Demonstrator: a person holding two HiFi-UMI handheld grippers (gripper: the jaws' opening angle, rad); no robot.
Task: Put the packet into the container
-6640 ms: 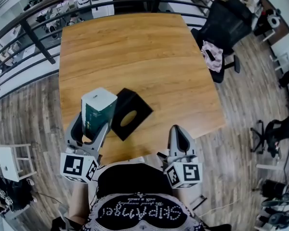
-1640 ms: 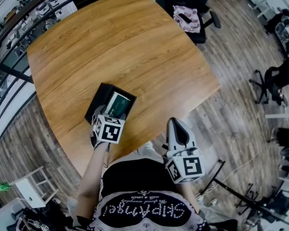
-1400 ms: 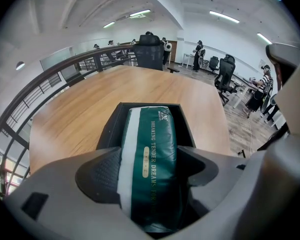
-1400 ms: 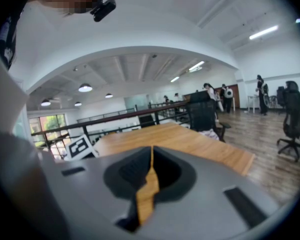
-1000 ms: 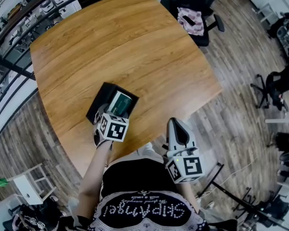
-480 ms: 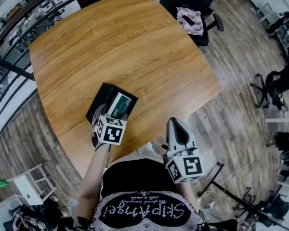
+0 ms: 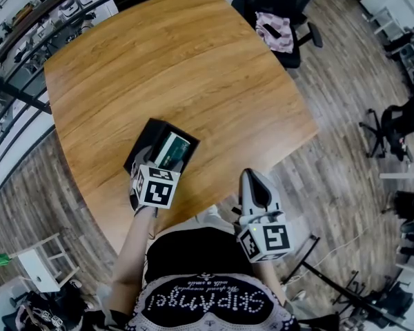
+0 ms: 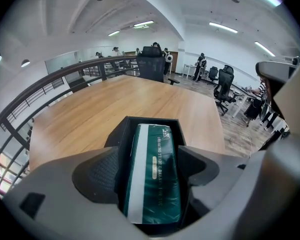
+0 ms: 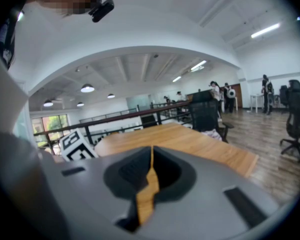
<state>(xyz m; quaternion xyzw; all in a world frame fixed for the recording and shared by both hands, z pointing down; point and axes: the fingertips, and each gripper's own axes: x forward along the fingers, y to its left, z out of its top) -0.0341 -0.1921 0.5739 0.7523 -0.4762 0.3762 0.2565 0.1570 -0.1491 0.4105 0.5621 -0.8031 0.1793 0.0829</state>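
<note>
The green and white packet [image 7: 171, 150] lies inside the black container [image 7: 143, 136] near the front edge of the wooden table [image 7: 193, 67]. My left gripper [image 7: 159, 165] hovers over the container's near end, open, with its jaws on either side of the packet [image 8: 154, 174]. In the left gripper view a thin dark gap shows between the left pad and the packet, and the container's rim [image 8: 151, 121] frames the packet's far end. My right gripper [image 7: 252, 179] is shut and empty, held off the table's edge by the person's body. Its jaws [image 9: 151, 159] meet in a thin line.
A black office chair [image 7: 290, 2] with a pink cloth [image 7: 274, 32] stands past the table's far right corner. A dark railing [image 7: 14, 92] runs along the table's left side. A white stool [image 7: 38, 271] sits on the floor at lower left.
Over the last seconds my left gripper carried the packet down into the container. In the last second it has drawn slightly back toward the person while the packet stayed put. The right gripper has not moved.
</note>
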